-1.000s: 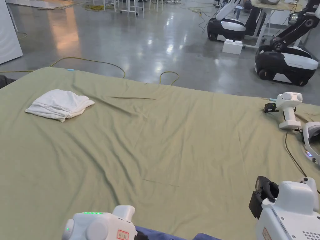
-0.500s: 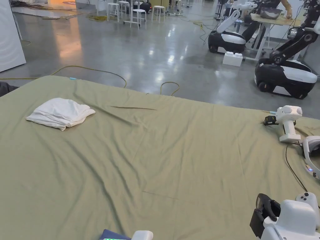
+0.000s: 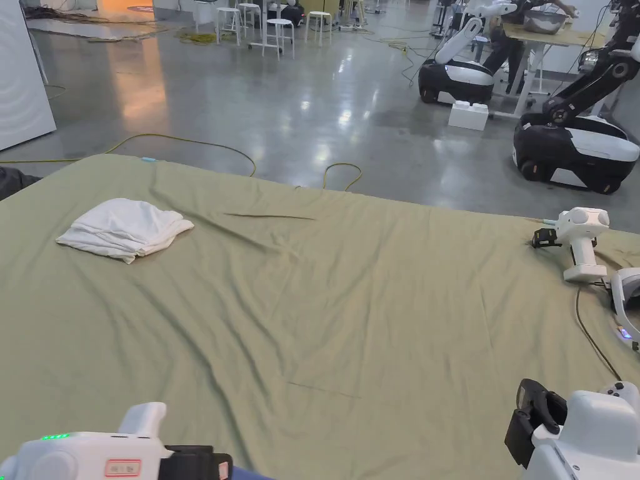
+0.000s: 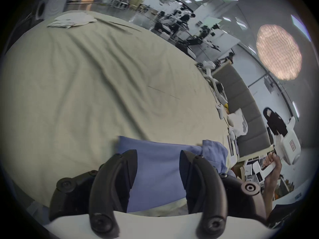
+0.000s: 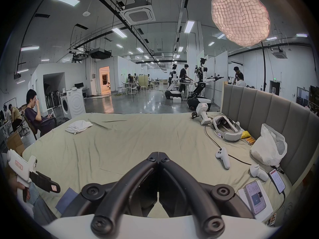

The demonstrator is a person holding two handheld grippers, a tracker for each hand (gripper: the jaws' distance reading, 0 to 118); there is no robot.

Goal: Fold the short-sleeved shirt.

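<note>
A: Where's the blue short-sleeved cotton shirt (image 4: 160, 172)?

B: Flat at the near edge of the olive-green sheeted bed (image 3: 350, 300), just beyond the left tool (image 4: 158, 163), whose jaws stand apart with nothing between them.

A: And the right tool (image 5: 158, 154)?

B: Jaws pressed together, empty, held above the bed.

A: Any writing?

B: Red-framed labels on both tools, too small to read. A folded white cloth (image 3: 124, 227) lies at the far left.

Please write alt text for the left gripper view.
The left gripper, jaws open, hovers over a blue garment lying at the near edge of a green sheet. A folded white cloth lies at the far corner.
</note>
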